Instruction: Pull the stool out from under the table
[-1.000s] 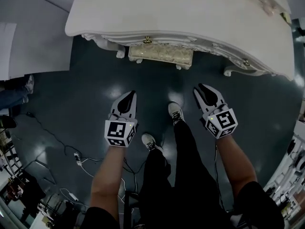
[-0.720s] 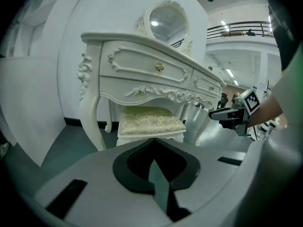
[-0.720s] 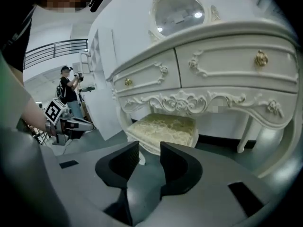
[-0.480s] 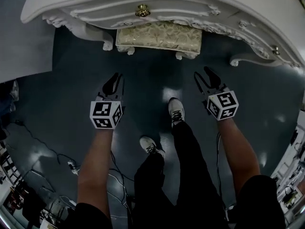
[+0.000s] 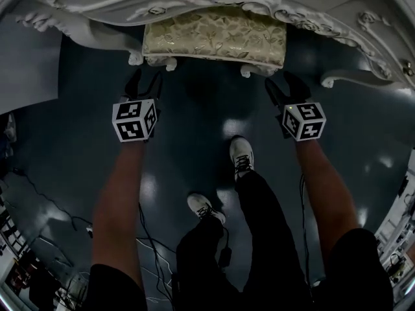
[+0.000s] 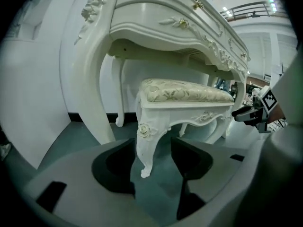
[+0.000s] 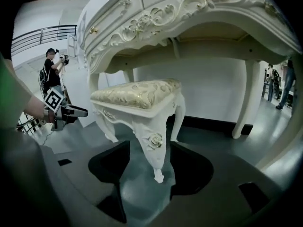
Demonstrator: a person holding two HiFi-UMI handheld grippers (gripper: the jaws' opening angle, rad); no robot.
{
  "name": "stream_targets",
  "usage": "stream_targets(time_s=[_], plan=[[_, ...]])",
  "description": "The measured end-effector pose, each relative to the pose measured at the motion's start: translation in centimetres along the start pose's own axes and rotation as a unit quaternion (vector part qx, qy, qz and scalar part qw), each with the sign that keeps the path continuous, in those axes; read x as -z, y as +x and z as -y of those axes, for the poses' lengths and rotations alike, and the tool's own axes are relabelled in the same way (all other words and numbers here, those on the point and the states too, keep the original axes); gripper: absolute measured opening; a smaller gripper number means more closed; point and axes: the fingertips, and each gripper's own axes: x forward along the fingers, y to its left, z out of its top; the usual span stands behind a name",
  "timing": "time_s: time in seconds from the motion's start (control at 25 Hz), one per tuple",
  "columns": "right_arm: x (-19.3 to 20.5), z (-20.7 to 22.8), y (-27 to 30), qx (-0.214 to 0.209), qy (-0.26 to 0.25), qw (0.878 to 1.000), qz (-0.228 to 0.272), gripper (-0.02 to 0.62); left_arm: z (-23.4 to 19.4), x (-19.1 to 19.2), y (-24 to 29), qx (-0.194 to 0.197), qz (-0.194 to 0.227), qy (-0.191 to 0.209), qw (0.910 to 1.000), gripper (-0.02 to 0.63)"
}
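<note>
Under the table [image 5: 97,5] stands the stool [image 5: 214,34]. The left tongs [image 6: 152,142] and right tongs [image 7: 149,144], just opened wide, each straddle a front leg [image 6: 142,126], untouched. Uneven pulling could jam the stool against the table's legs.

No text, label, brand or number is legible in any view.

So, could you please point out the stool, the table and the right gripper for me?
stool [image 5: 214,34]: head view, on the patterned seat cushion.
table [image 6: 142,14]: left gripper view, on its white drawer front.
right gripper [image 5: 281,83]: head view, midway between its open jaws.
</note>
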Motion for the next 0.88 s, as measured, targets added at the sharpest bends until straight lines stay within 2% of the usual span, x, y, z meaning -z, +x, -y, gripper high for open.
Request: stream_targets(time_s=[0.2,0.44,0.72,0.88], plan=[[1.2,0.9,2.8,0.003,-0.011,1.000,-0.007,0.286,-1.8,0.4,3.2,0.004,0.002,0.000,1.0000,0.261],[1.2,0.9,5.6,-0.001,-0.021,1.000,-0.004,0.290,-1.3,1.8,5.8,0.032,-0.014,0.039,0.9986,0.278],[1.6,0.8,6.6,0.002,-0.013,1.000,-0.009,0.284,-0.9,1.5,7.7,0.035,-0.009,0.017,0.9992,0.273],[1.6,0.9,6.6,0.003,-0.008,1.000,-0.007,0.279,-1.1,1.5,7.7,0.031,-0.012,0.026,0.9991,0.258]])
